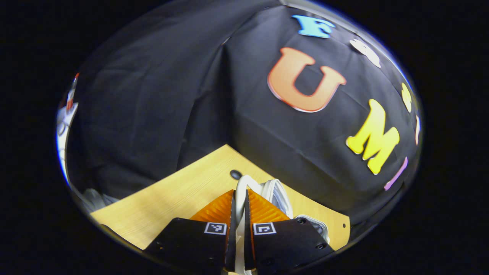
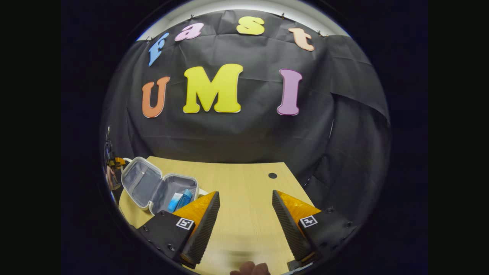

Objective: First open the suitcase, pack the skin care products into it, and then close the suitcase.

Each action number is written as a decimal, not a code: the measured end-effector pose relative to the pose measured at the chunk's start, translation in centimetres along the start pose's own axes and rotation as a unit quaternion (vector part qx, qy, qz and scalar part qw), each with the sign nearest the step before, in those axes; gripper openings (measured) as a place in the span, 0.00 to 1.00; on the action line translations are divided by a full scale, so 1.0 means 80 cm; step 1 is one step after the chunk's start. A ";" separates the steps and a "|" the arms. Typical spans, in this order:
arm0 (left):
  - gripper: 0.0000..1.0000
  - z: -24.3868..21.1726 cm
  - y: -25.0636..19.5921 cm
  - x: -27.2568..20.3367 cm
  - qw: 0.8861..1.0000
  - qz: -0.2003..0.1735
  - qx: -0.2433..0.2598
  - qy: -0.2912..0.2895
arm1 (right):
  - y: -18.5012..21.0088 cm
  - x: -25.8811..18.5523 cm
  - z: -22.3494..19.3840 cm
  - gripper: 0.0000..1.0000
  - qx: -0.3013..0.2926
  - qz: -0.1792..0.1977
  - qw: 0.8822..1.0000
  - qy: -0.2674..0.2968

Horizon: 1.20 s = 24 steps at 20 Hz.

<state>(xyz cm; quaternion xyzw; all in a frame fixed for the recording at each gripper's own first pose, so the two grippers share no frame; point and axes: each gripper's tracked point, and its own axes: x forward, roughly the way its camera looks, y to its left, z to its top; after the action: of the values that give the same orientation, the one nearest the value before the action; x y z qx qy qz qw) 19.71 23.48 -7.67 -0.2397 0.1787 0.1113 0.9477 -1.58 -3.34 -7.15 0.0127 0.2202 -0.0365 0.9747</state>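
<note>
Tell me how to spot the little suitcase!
Look at the wooden table, at its left end. The suitcase lies open there like a clamshell, pale-rimmed and grey inside, with blue skin care tubes in one half.

Bench [image 2: 244, 214] seen in pale wood grain, one small dark hole [image 2: 272, 175] in it. Suitcase [image 2: 142, 183] rimmed white, lined grey; blue and white skin care products [image 2: 180, 200] noted inside.

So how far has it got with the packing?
The suitcase lies open on the table with blue skin care products already inside, so opening and packing look done. The left gripper is shut on the suitcase's white rim, likely to fold the lid over. The right gripper is open. Closing remains.
</note>
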 end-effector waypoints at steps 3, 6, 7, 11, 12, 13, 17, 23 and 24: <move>0.12 0.021 -0.103 -0.040 0.997 -0.028 0.055 -0.038 | -0.027 -0.013 0.001 0.82 -0.003 0.001 1.000 -0.018; 0.11 0.008 -0.199 -0.080 0.990 -0.057 0.111 -0.063 | -0.050 -0.028 0.009 0.77 -0.011 -0.004 0.999 -0.042; 0.11 -0.005 -0.228 -0.088 0.987 -0.067 0.129 -0.070 | -0.059 -0.032 0.012 0.77 -0.016 -0.008 0.999 -0.049; 0.12 -0.085 -0.350 -0.106 0.968 -0.113 0.210 -0.075 | -0.100 -0.035 0.013 0.79 -0.027 -0.015 0.998 -0.058; 0.11 -0.111 -0.375 -0.103 0.964 -0.126 0.224 -0.069 | -0.112 -0.035 0.010 0.79 -0.030 -0.019 0.998 -0.056; 0.12 -0.136 -0.392 -0.104 0.961 -0.138 0.235 -0.057 | -0.128 -0.035 0.008 0.79 -0.034 -0.027 0.998 -0.055; 0.12 -0.246 -0.410 -0.087 0.952 -0.157 0.261 0.005 | -0.187 -0.041 -0.002 0.77 -0.039 -0.059 0.997 -0.038; 0.11 -0.365 -0.419 -0.047 0.945 -0.132 0.293 0.066 | -0.253 -0.050 -0.018 0.80 -0.064 -0.094 0.993 -0.012; 0.11 -0.375 -0.418 -0.041 0.943 -0.127 0.298 0.073 | -0.260 -0.048 -0.021 0.77 -0.064 -0.096 0.993 -0.008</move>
<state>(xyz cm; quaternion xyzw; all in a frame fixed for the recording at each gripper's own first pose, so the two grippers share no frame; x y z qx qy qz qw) 18.11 -20.48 -17.16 0.0251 0.2401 -0.0857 0.9666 -7.34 -23.78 -7.22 -0.0709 0.2146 -0.1156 0.9672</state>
